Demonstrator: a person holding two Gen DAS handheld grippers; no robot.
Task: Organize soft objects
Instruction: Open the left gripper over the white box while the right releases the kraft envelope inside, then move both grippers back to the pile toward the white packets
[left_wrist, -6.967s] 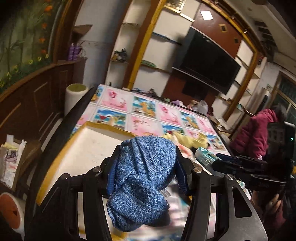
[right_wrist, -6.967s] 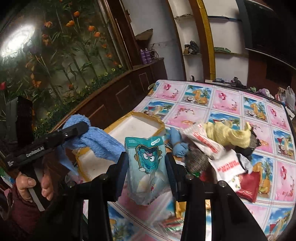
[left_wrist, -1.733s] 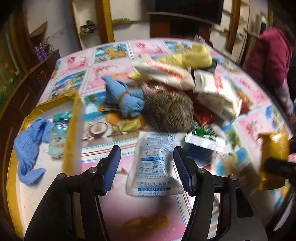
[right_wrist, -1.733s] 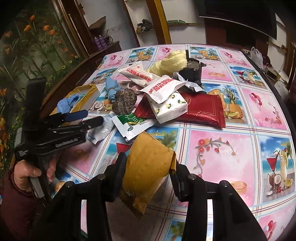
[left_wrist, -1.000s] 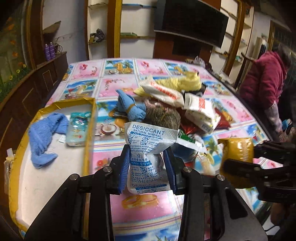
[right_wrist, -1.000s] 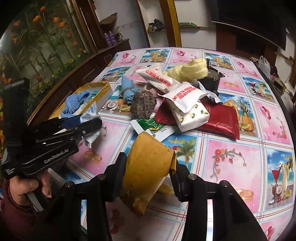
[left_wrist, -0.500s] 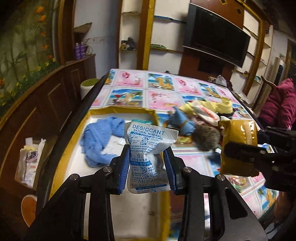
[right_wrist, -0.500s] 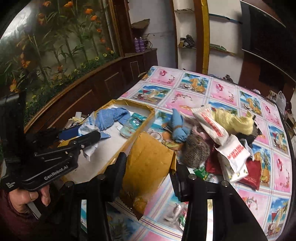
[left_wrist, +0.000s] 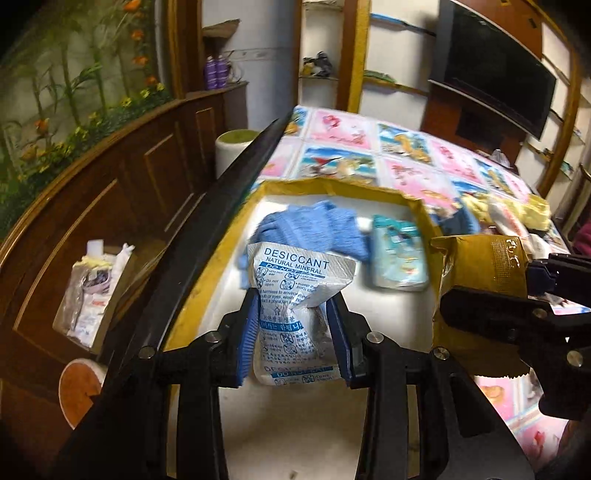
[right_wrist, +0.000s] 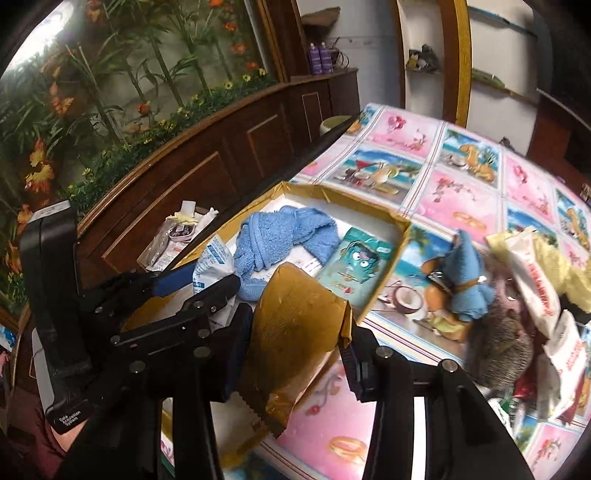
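Note:
My left gripper (left_wrist: 293, 332) is shut on a white desiccant pouch (left_wrist: 295, 295) and holds it over the yellow-rimmed white tray (left_wrist: 332, 192). My right gripper (right_wrist: 295, 354) is shut on a gold foil pouch (right_wrist: 295, 332), near the tray's right wall (right_wrist: 391, 258). In the tray lie a blue towel (left_wrist: 314, 229) and a teal snack packet (left_wrist: 397, 254). In the right wrist view the left gripper (right_wrist: 225, 278) shows with the desiccant pouch (right_wrist: 212, 266) beside the towel (right_wrist: 280, 240). In the left wrist view the gold pouch (left_wrist: 480, 273) is to the right.
A pile of soft items lies on the tablecloth right of the tray: a blue knotted cloth (right_wrist: 465, 284), a grey-brown scrubber (right_wrist: 498, 354), white packets (right_wrist: 535, 288), a yellow cloth (right_wrist: 565, 273). The dark table edge (left_wrist: 207, 229) runs left of the tray. A wooden cabinet (left_wrist: 92, 221) stands beyond.
Both grippers have moved closer over the tray with their pouches still held. The towel and teal packet now sit nearer in both views.

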